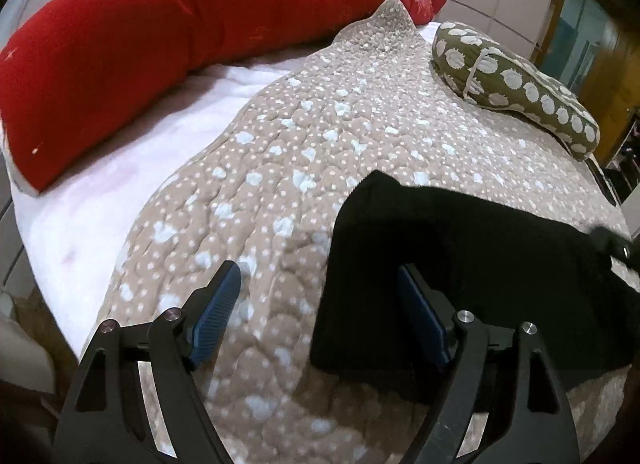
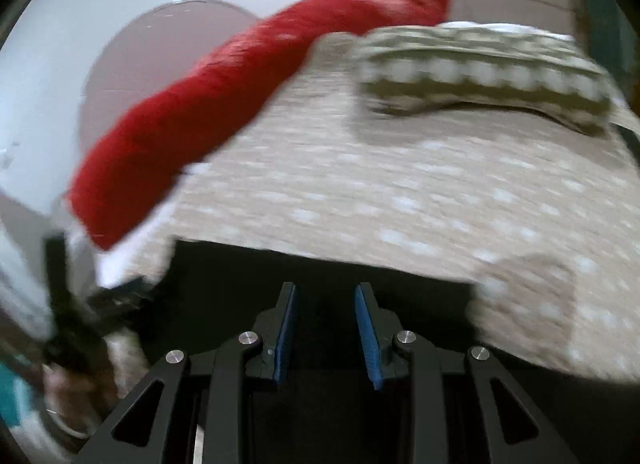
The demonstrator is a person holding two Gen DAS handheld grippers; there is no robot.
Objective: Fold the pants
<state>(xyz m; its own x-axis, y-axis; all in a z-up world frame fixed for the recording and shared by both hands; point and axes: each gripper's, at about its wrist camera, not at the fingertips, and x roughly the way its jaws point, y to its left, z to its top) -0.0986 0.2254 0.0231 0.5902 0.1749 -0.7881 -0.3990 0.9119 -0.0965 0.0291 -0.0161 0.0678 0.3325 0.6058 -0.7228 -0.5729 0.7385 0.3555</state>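
Black pants (image 1: 460,264) lie folded on the quilt (image 1: 280,144); left gripper (image 1: 320,304) gapes empty, right gripper (image 2: 326,328), blurred, seems half-open over them. Next: re-grasp an edge.

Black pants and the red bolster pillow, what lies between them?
Only the dotted beige quilt and white sheet, left wrist view, between pants and red bolster.

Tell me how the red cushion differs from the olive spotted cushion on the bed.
The red cushion is plain red and long; the olive spotted cushion is olive green with white spots and looks shorter. The red cushion lies along the left edge, partly on the white sheet; the olive spotted cushion lies on the beige quilt at the far right. Both are soft, elongated and rest untouched.
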